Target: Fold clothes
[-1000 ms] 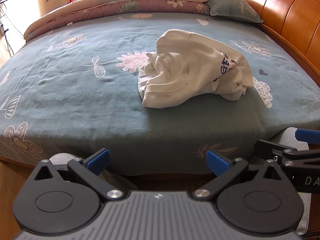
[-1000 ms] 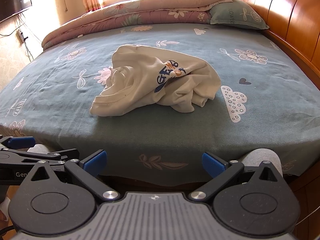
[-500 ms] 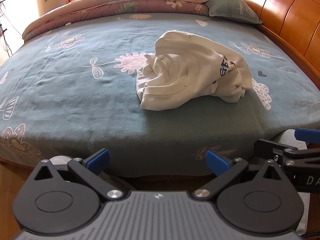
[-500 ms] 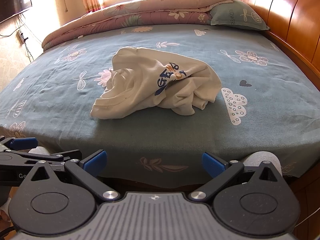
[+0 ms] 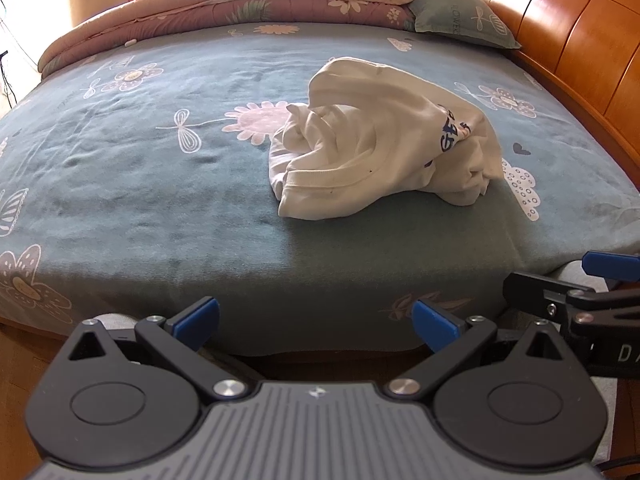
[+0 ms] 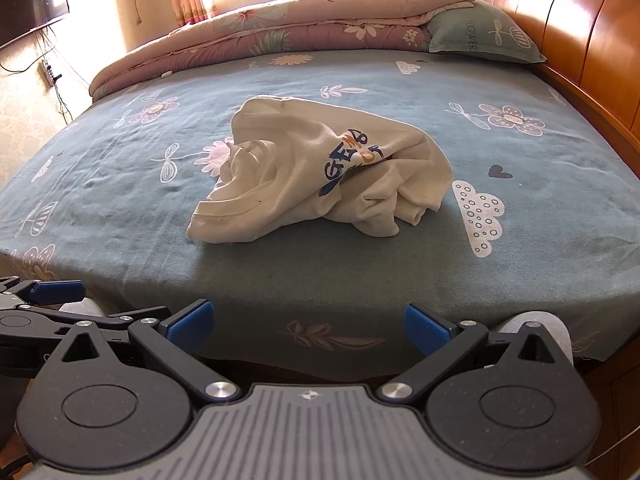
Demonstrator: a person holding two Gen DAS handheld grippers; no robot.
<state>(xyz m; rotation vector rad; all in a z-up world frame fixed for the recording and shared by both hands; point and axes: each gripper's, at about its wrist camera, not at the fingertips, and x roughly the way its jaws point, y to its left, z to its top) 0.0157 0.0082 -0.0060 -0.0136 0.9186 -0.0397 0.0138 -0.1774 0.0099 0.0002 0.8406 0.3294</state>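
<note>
Both tools, left tool [image 5: 315,317] and right tool [image 6: 308,321], gape empty; reach to the shirt [image 6: 320,168], grip its near hem, spread flat.

The T-shirt [image 6: 320,176] is soft cream knit cloth, matt, crumpled, with a ribbed stitched hem and printed lettering. The bed sheet [image 6: 360,264] beneath it looks like short-napped, faintly fuzzy fabric — matt teal with printed flowers. The quilt [image 6: 304,20] is padded, stitched cloth. The headboard [image 6: 580,36] is wood, varnished and glossy. Each gripper [image 5: 315,318] [image 6: 307,322] is matt black plastic with smooth blue pads [image 6: 188,322] and shiny metal pivot pins — its grey base ribbed.
</note>
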